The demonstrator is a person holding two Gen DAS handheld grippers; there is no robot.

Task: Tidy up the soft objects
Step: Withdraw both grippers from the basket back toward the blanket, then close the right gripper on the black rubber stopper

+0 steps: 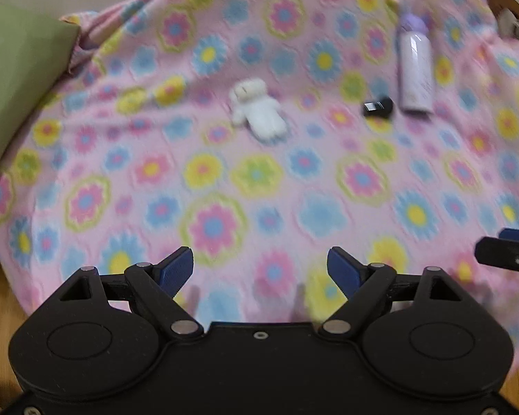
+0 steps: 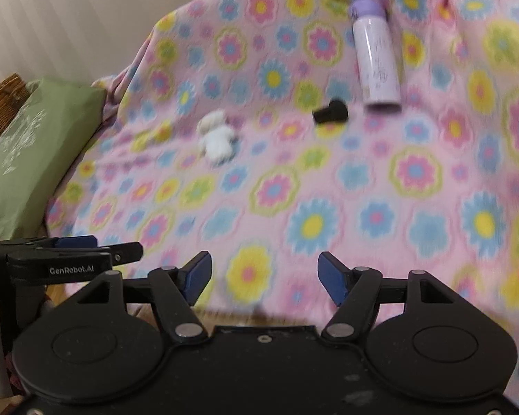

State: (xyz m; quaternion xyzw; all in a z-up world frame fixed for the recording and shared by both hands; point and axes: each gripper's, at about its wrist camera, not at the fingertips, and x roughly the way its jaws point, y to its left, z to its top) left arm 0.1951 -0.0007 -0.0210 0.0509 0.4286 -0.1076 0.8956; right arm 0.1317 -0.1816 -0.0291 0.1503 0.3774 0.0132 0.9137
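A small white plush toy (image 1: 257, 110) lies on a pink flowered blanket (image 1: 259, 186); it also shows in the right wrist view (image 2: 216, 138). A green pillow (image 1: 14, 79) lies at the blanket's left edge, also seen in the right wrist view (image 2: 31, 152). My left gripper (image 1: 259, 271) is open and empty, above the blanket's near edge, well short of the toy. My right gripper (image 2: 264, 280) is open and empty, also near the front edge. The left gripper shows at the left of the right wrist view (image 2: 86, 252).
A lilac bottle (image 1: 415, 65) lies on the blanket at the back right, with a small black object (image 1: 379, 106) beside it. They also show in the right wrist view: bottle (image 2: 375, 55), black object (image 2: 330, 112). A wicker basket (image 2: 3, 93) stands behind the pillow.
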